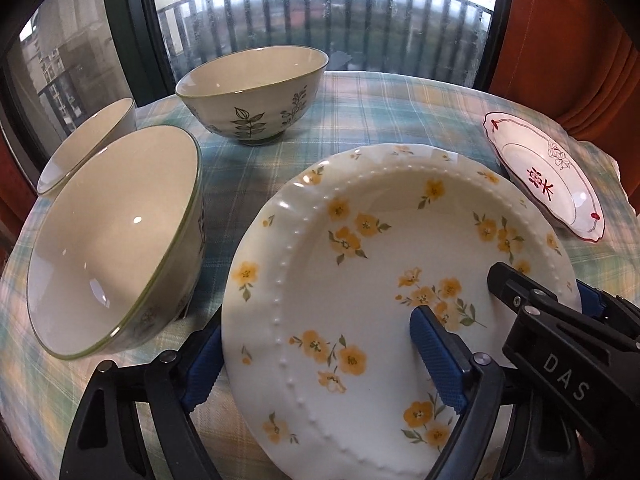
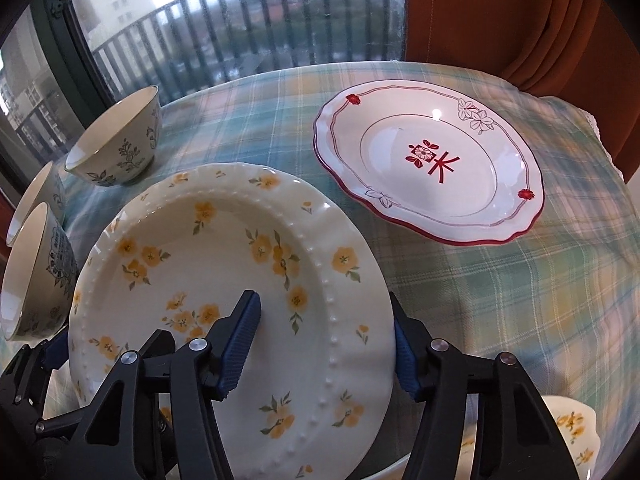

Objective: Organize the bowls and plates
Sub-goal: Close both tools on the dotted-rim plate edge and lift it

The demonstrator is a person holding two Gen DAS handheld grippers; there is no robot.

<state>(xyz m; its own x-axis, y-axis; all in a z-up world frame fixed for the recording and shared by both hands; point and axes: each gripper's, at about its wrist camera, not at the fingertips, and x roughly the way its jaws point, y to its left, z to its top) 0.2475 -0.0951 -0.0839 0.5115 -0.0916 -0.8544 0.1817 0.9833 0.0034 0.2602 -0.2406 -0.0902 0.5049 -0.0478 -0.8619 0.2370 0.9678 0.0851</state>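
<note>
Nearby: bowls [image 1: 256,100], red-rimmed plate [image 2: 432,160].

Glossy ceramic plate [image 1: 360,280]; matt woven tablecloth [image 2: 500,300].

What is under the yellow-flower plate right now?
Under the yellow-flower plate, the right wrist view shows part of another yellow-flowered dish at the lower right and a white rim at the bottom edge. The plate and the tools cover the rest, so contact cannot be judged.
</note>
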